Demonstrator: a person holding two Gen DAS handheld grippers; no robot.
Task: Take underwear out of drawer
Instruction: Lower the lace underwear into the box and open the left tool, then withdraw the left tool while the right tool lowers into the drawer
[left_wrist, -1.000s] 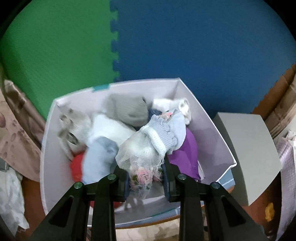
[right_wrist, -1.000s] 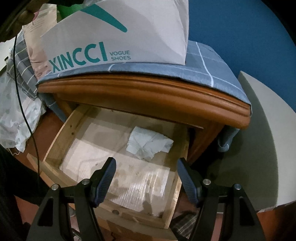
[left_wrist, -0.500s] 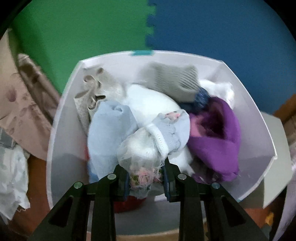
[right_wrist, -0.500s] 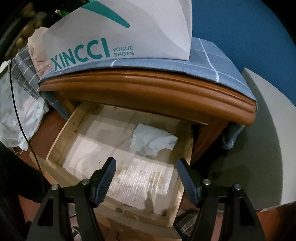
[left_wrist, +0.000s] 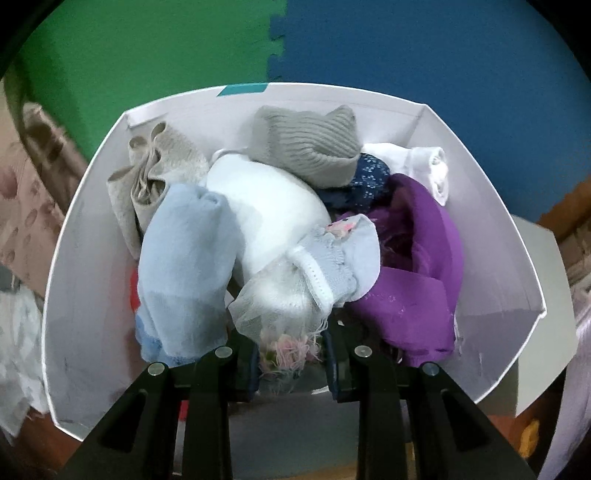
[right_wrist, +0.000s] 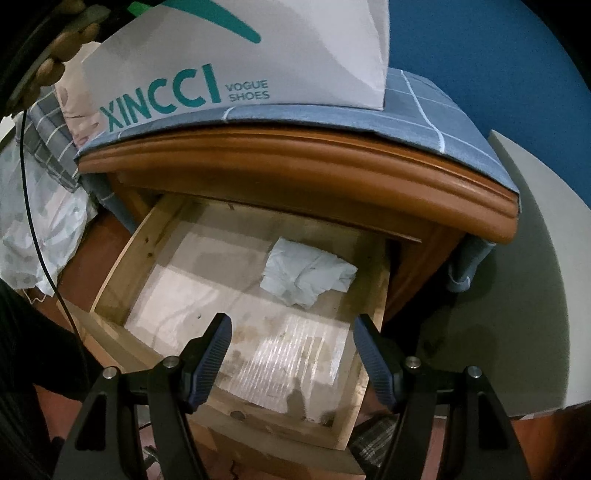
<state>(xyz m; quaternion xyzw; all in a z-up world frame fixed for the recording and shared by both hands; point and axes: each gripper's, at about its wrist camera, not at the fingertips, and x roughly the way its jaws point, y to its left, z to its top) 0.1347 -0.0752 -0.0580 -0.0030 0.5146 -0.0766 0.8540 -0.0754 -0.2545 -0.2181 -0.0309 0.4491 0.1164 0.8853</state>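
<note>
Clearly the left gripper (left_wrist: 291, 354) is clamped on a soft, light mesh-and-knit garment (left_wrist: 295, 291) just ahead of it, over the white box (left_wrist: 491, 295). Beyond the right gripper (right_wrist: 291, 343), jaws apart and empty, pale blue underwear (right_wrist: 306, 271) lies crumpled in the drawer (right_wrist: 118, 266); pinch a raised fold.

Open drawer (right_wrist: 122, 254), pale underwear (right_wrist: 306, 271) inside — jaws apart
</note>
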